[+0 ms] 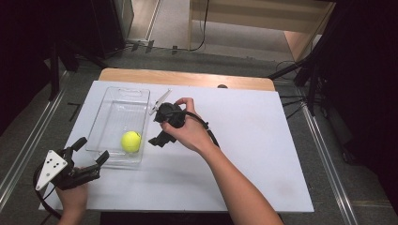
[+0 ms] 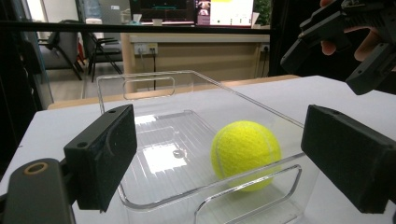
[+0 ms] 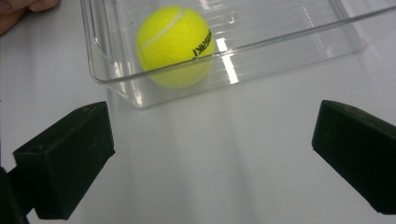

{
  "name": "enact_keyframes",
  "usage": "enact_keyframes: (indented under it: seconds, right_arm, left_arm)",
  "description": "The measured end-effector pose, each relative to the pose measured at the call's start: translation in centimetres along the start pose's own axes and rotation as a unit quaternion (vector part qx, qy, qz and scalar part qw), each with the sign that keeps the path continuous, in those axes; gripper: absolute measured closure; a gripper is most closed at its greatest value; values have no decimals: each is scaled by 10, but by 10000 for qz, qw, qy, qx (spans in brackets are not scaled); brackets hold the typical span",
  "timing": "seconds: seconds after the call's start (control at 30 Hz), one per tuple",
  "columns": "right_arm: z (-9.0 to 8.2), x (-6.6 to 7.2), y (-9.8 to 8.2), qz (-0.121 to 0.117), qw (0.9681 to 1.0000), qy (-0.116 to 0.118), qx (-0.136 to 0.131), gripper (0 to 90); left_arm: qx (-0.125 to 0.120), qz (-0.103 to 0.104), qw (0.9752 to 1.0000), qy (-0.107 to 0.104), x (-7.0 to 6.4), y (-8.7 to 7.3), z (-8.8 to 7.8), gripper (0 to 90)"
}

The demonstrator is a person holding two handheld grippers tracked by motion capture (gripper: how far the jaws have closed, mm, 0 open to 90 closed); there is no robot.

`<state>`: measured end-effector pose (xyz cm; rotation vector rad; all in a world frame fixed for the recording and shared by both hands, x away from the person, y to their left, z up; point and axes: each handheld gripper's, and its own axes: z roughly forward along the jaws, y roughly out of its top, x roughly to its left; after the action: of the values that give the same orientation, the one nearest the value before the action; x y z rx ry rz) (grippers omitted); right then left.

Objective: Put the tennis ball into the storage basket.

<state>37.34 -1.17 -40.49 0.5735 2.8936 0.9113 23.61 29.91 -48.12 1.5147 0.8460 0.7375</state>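
Black jaws of the left gripper [image 1: 92, 151] stand wide apart at the near left corner of the white table [image 1: 263, 154], holding nothing, with their tips just short of the near end of a clear plastic tray [image 1: 109, 107]. From the left gripper view, the tray's near wall has a cut-out handle, and the yellow tennis ball [image 2: 246, 150] sits inside against that wall, toward the right side. From the right gripper view, looking down over the tray's right wall, black lettering and a white seam curving across the fuzzy felt show on the ball [image 3: 175, 44]; neither can be made out from the high view, where the ball [image 1: 131, 141] is a plain yellow spot in the tray's near half. Just right of the tray, the right gripper [image 1: 158, 127] is held above the table by the person's right hand [image 1: 187, 131], its jaws spread wide and empty, pointing down and left toward the ball.
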Motion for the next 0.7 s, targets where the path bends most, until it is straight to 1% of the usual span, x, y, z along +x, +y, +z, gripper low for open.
enact_keyframes:
  seconds: [0.1, 0.13, 0.2, 0.23, 0.3, 0.4, 0.5, 0.53, 0.57, 0.6, 0.7]
  right_arm:
    - [-5, -2, -7, 19, 10000, -56, -50, 0]
    - [-6, -2, -10, 87, 9999, -85, -28, 0]
    - [-9, -4, -15, 94, 9999, -103, -82, 0]
    - [-11, -5, -17, 48, 9998, -155, -110, 0]
    - [-14, -6, -22, 98, 9997, -178, -98, 0]
    - [-17, -8, -30, 88, 9996, -227, -133, 0]
    - [-21, -8, -38, 184, 9994, -260, -134, 0]
    - [-22, -8, -40, 195, 9993, -304, -126, 0]
    - [-24, -9, -43, 207, 9993, -278, -153, 0]
    - [-25, -9, -45, 225, 9991, -321, -167, 0]
    - [-29, -10, -52, 267, 9988, -350, -211, 0]
  left_arm:
    - [-4, 12, 10000, -4, 0, 0, 0, 111]
    - [-14, 17, 10000, -2, 0, 0, 0, 111]
    - [28, 40, 10000, 11, 0, 0, 0, 111]
    - [37, 41, 10000, 16, 0, 0, 0, 111]
    - [45, 47, 10000, 16, 0, 0, 0, 111]
    - [38, 48, 10000, 15, 0, 0, 0, 111]
    - [37, 44, 10000, 15, 0, 0, 0, 111]
    - [35, 54, 10000, 8, 0, 0, 1, 111]
    - [37, 56, 10000, 7, 0, 0, 0, 111]
    - [37, 54, 10000, 8, 0, 0, 1, 111]
    - [40, 59, 10000, 8, 0, 0, 1, 110]
